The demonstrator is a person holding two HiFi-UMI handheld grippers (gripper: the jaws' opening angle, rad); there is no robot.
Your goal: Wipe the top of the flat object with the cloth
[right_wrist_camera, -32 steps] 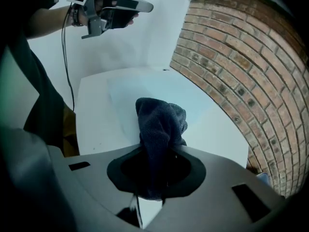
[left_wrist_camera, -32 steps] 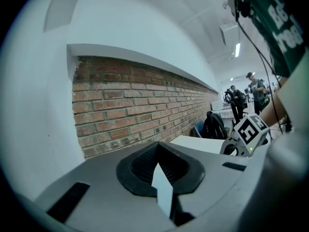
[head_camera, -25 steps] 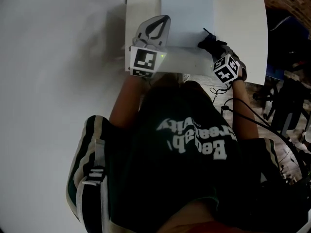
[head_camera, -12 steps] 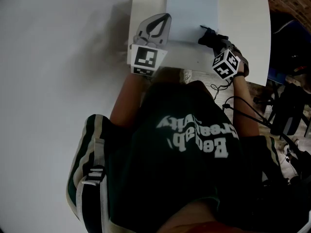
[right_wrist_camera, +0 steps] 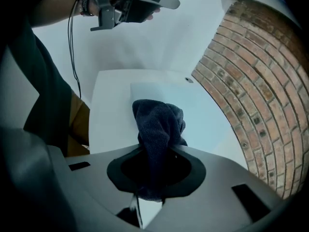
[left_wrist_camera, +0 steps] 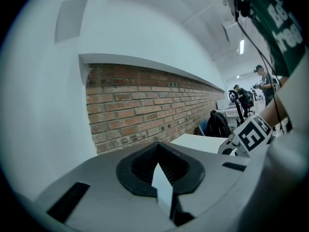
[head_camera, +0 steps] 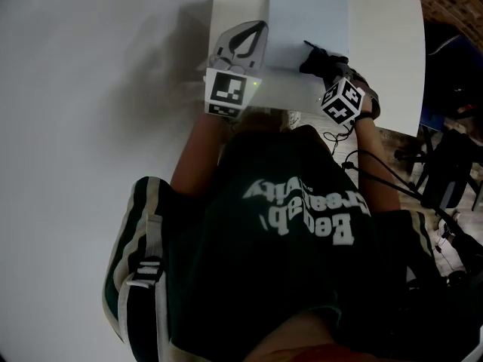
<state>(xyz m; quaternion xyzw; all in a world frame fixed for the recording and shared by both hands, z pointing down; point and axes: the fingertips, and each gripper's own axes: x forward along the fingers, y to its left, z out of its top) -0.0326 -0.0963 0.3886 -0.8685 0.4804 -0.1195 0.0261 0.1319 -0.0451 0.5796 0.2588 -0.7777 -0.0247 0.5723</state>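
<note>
A pale flat panel (head_camera: 308, 17) lies on the white table (head_camera: 385, 59) at the top of the head view. My right gripper (head_camera: 312, 53) is shut on a dark blue cloth (head_camera: 321, 60) at the panel's near edge. The right gripper view shows the cloth (right_wrist_camera: 158, 127) bunched between the jaws, over the panel (right_wrist_camera: 203, 115). My left gripper (head_camera: 259, 27) hangs at the table's left side beside the panel, its jaws together with nothing in them. In its own view the left gripper (left_wrist_camera: 160, 170) faces a wall, and the panel is out of sight.
A white wall (left_wrist_camera: 43, 95) and a brick wall (left_wrist_camera: 145, 105) stand beyond the table. Cables (head_camera: 377, 172) trail from the right gripper down by the person's side. Dark chairs and gear (head_camera: 445, 164) stand right of the table.
The right gripper and cloth have shifted a little to the left along the panel's near edge. The left gripper has stayed roughly in place.
</note>
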